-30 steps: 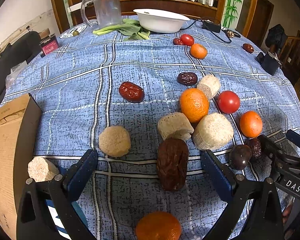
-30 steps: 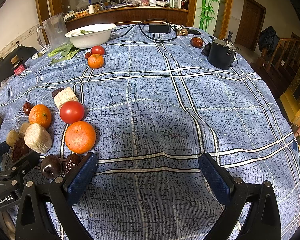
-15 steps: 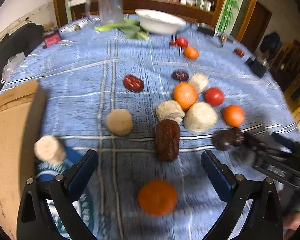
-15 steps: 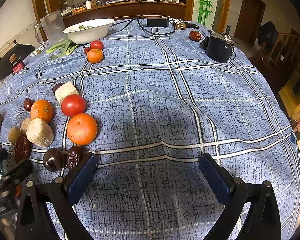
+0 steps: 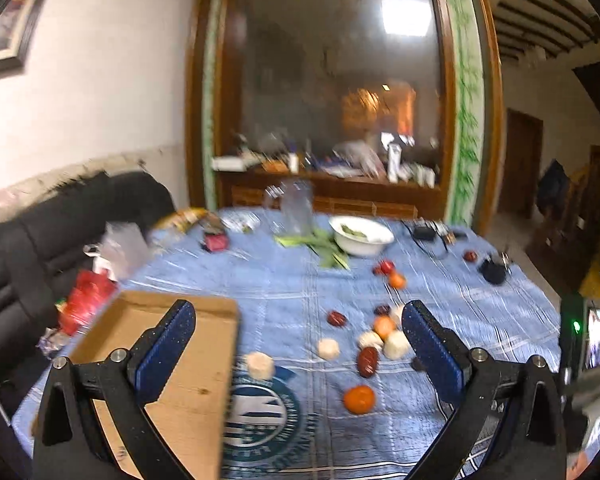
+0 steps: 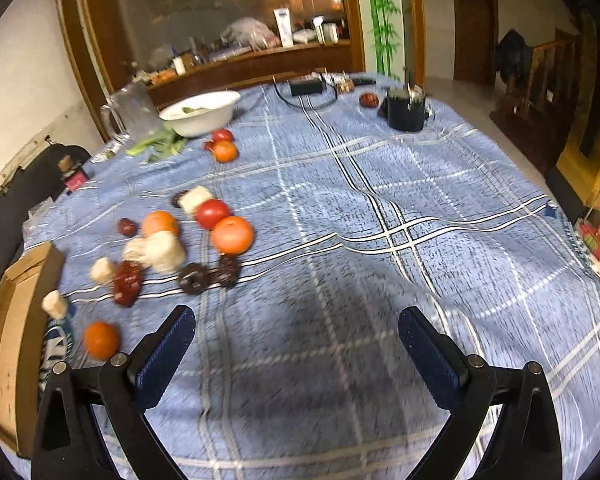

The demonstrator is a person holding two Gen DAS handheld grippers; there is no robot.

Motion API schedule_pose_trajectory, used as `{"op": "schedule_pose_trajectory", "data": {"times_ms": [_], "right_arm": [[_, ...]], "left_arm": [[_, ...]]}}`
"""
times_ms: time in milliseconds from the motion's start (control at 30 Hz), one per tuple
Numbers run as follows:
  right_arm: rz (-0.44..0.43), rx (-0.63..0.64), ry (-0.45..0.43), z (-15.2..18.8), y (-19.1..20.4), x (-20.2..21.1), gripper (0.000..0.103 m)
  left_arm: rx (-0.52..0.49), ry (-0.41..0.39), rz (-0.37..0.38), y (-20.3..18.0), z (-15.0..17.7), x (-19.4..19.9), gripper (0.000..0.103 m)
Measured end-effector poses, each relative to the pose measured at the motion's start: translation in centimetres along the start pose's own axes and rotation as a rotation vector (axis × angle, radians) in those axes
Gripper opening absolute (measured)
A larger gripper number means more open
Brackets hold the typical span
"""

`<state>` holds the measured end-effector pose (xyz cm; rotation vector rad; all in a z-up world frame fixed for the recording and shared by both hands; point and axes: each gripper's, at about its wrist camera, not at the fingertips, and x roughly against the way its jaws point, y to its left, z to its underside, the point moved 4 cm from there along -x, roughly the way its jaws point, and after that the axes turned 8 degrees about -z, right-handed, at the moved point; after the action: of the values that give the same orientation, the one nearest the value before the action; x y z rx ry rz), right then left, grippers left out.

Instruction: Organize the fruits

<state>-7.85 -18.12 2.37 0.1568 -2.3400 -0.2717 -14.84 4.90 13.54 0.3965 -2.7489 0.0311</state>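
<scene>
The fruits (image 6: 168,240) lie scattered in a loose cluster on the left half of the bench (image 6: 380,240), which is covered with a blue plaid cloth. In the right wrist view an orange (image 6: 232,235) sits just beside a red tomato (image 6: 211,213), with two dark dates (image 6: 210,274) near it and pale cut chunks (image 6: 162,251) further left. One orange (image 6: 101,340) rests apart from the rest, near the open cardboard box (image 6: 16,320) at the bench's left edge. At the far side stands a white bowl (image 6: 200,113) holding something green (probably leaves; the view is blurred).

The left gripper (image 5: 298,340) hangs above the bench, its fingers spread wide and empty. The right gripper (image 6: 296,344) likewise has its fingers wide apart, holding nothing, over bare cloth.
</scene>
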Motion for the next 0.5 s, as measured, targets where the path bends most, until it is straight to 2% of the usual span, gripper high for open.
{"op": "schedule_pose_trajectory", "data": {"times_ms": [200, 367, 500], "right_arm": [[0.001, 0.067, -0.113, 0.9, 3.1, 4.1, 0.103], [0.023, 0.153, -0.280, 1.9, 5.9, 8.0, 0.103], [0.016, 0.196, -0.309, 2.7, 7.5, 9.2, 0.103]], "left_arm": [[0.026, -0.007, -0.007, 2.0, -0.4, 1.9, 0.103], [0.023, -0.023, -0.045, 3.6, 0.5, 3.4, 0.103], [0.015, -0.044, -0.086, 4.5, 0.6, 4.0, 0.103]]}}
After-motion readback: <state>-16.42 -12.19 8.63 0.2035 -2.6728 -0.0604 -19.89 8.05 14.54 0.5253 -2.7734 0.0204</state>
